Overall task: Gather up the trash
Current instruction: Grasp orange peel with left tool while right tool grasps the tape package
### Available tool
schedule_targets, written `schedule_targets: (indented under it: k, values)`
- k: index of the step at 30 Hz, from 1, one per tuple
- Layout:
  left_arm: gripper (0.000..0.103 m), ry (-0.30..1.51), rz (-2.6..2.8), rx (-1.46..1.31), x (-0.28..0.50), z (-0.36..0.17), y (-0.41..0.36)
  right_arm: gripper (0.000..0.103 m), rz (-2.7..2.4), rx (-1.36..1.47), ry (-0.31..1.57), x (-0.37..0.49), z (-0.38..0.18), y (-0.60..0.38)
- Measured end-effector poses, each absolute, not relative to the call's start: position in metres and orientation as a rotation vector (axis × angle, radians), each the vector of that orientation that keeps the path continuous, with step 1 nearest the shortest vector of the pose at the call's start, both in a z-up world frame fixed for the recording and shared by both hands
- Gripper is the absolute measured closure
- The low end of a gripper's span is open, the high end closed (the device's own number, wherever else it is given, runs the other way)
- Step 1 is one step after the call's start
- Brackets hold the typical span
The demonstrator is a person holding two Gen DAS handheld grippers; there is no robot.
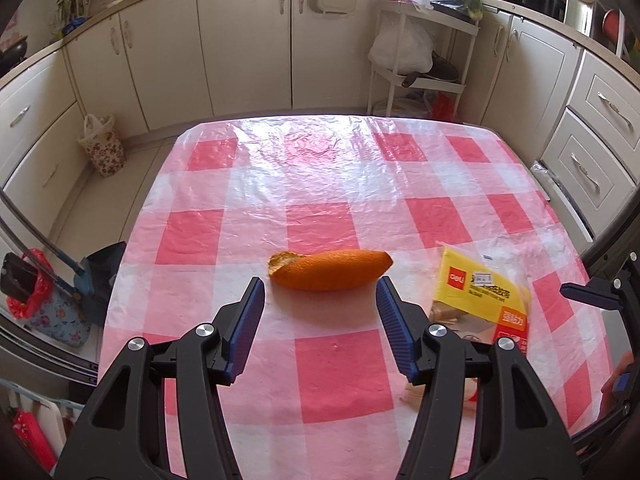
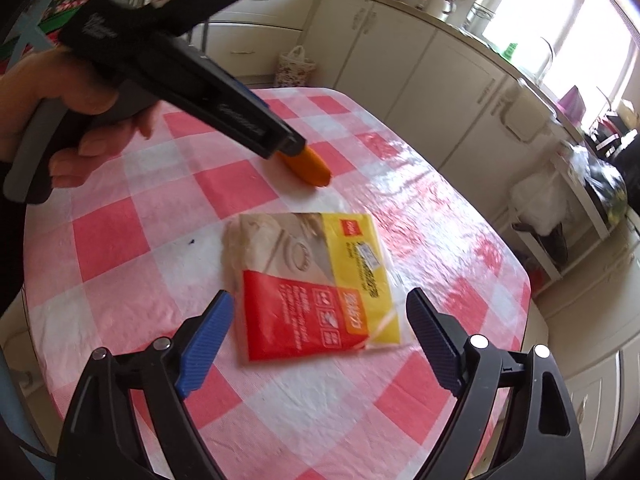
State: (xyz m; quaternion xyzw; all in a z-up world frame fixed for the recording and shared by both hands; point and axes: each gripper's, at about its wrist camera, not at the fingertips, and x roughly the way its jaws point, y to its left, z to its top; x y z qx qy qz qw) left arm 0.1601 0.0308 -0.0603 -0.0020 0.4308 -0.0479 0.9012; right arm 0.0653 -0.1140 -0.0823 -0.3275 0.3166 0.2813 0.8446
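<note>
A curled piece of orange peel [image 1: 332,274] lies on the pink-and-white checked table [image 1: 320,184]. My left gripper [image 1: 320,285] hovers just short of it, open, with its blue pads on either side of the peel's near edge and not touching it. To the right lies a yellow and red plastic packet [image 1: 480,300]. In the right wrist view that packet [image 2: 320,280] sits flat between the wide-open fingers of my right gripper [image 2: 320,295], with no pad on it. The left gripper's fingers [image 2: 276,136] hide one end of the peel [image 2: 312,168].
A clear plastic sheet covers the cloth. A hand [image 2: 80,120] holds the left gripper's handle. On the floor stand a floral bag [image 1: 102,150] and a dustpan with broom [image 1: 96,276]. A white rack [image 1: 420,40] with bags stands beyond the table, and cabinets line the walls.
</note>
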Motion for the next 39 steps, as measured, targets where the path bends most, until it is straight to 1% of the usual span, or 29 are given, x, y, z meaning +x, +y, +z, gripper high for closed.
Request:
schedule_targets:
  k: [14, 28, 31, 34, 39]
  values:
    - [0.047, 0.895, -0.142, 0.056, 0.162, -0.065, 0.038, 0.019, 0.658, -0.785, 0.643, 0.058, -0.092, -0.095]
    - [0.037, 0.903, -0.151, 0.122, 0.166, -0.069, 0.034, 0.019, 0.644, -0.736, 0.708, 0.075, -0.098, -0.098]
    - [0.036, 0.885, -0.167, 0.170, 0.171, -0.066, 0.026, 0.019, 0.643, -0.720, 0.712, 0.079, -0.097, -0.100]
    - [0.034, 0.885, -0.214, 0.278, 0.178, -0.067, 0.014, 0.019, 0.632, -0.709, 0.719, 0.085, -0.098, -0.100]
    - [0.034, 0.931, -0.287, 0.454, 0.192, -0.084, 0.002, 0.016, 0.608, -0.675, 0.735, 0.095, -0.099, -0.103]
